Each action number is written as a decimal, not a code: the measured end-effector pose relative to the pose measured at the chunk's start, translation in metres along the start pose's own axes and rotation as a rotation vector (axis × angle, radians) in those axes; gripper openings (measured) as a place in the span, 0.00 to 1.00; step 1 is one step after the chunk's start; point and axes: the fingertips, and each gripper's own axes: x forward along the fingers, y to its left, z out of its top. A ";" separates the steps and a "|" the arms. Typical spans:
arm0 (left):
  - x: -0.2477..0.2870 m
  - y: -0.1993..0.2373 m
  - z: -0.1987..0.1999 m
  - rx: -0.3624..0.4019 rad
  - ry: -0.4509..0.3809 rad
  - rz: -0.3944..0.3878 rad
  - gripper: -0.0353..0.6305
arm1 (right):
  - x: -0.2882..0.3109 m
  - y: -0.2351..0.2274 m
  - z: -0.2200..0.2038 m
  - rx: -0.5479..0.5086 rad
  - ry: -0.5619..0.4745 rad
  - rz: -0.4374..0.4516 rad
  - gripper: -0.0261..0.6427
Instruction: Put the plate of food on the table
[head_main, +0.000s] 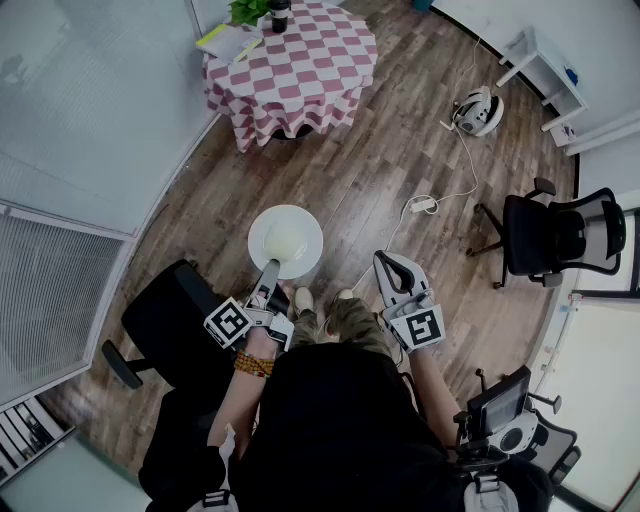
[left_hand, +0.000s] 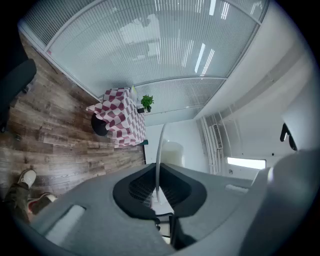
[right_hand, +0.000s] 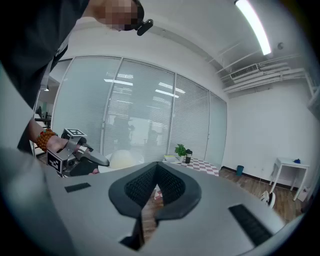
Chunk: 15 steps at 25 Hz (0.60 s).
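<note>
A white plate (head_main: 286, 241) with a pale mound of food is held out over the wooden floor in front of me. My left gripper (head_main: 270, 268) is shut on its near rim; in the left gripper view the plate (left_hand: 160, 150) shows edge-on between the jaws. My right gripper (head_main: 386, 264) hangs beside it to the right, shut with nothing in it. The round table (head_main: 300, 62) with a red and white checked cloth stands ahead, also in the left gripper view as the table (left_hand: 120, 120). From the right gripper view I see the left gripper (right_hand: 102, 161) holding the plate (right_hand: 122, 160).
A plant and a dark bottle (head_main: 278, 14) plus papers (head_main: 230, 42) sit on the table's far side. A black office chair (head_main: 560, 235) stands to the right, another chair (head_main: 165, 330) at my left. A cable (head_main: 430, 200) runs across the floor. A glass wall (head_main: 90, 110) runs along the left.
</note>
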 end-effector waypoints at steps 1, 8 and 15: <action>0.001 0.005 0.005 0.017 0.001 0.018 0.08 | 0.007 -0.002 -0.001 -0.003 0.010 0.001 0.05; 0.017 0.017 0.030 0.029 -0.020 0.036 0.08 | 0.046 -0.011 -0.012 0.000 0.044 0.035 0.06; 0.034 0.021 0.041 0.044 -0.053 0.100 0.08 | 0.080 -0.027 -0.015 0.032 0.048 0.096 0.06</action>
